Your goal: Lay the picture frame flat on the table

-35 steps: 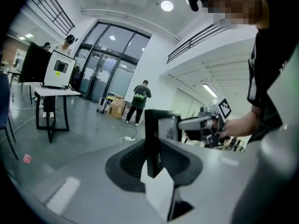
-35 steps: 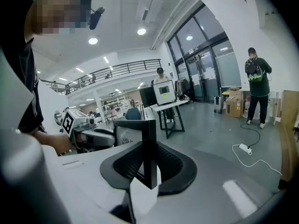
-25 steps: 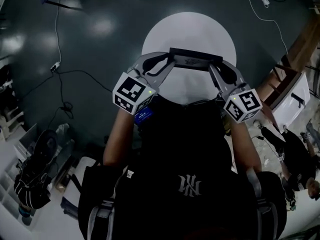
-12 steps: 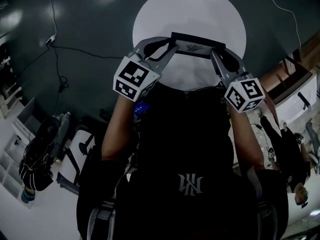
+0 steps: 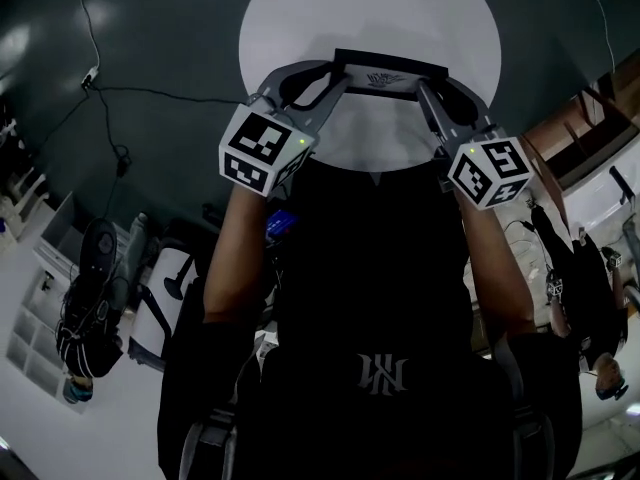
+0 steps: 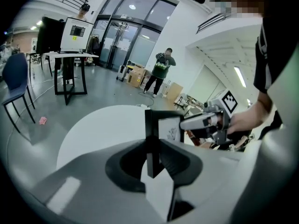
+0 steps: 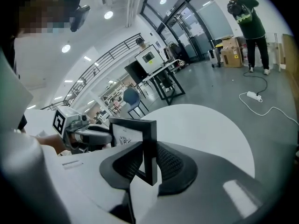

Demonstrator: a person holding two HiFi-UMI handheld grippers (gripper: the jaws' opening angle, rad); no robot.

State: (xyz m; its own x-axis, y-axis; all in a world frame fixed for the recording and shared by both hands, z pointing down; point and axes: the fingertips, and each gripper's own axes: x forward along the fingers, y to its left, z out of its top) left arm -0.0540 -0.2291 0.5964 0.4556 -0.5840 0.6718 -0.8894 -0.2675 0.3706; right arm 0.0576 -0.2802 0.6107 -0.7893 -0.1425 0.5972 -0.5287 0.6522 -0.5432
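A black picture frame (image 5: pixel 390 72) with a white print hangs upright above the round white table (image 5: pixel 300 28), held by both ends. My left gripper (image 5: pixel 336 76) is shut on its left side bar, and in the left gripper view the frame (image 6: pixel 152 139) stands edge-on between the dark pads. My right gripper (image 5: pixel 428 90) is shut on the right side bar, and the right gripper view shows the frame (image 7: pixel 148 148) pinched the same way, with the left gripper (image 7: pixel 88 133) at its far end. The right gripper (image 6: pixel 205 121) appears across the frame in the left gripper view.
The table stands on a dark grey floor with a cable (image 5: pixel 110 98) trailing at the left. A person (image 6: pixel 161 71) stands far off near glass doors. A blue chair (image 6: pixel 16 78) and a black-legged desk (image 6: pixel 70 62) stand at the left of the hall. Bags and shelves (image 5: pixel 60 308) lie by my left side.
The frame and both grippers have risen in the head view, now further over the table. The view has shifted so that more of the table shows above the frame. Both grips have held.
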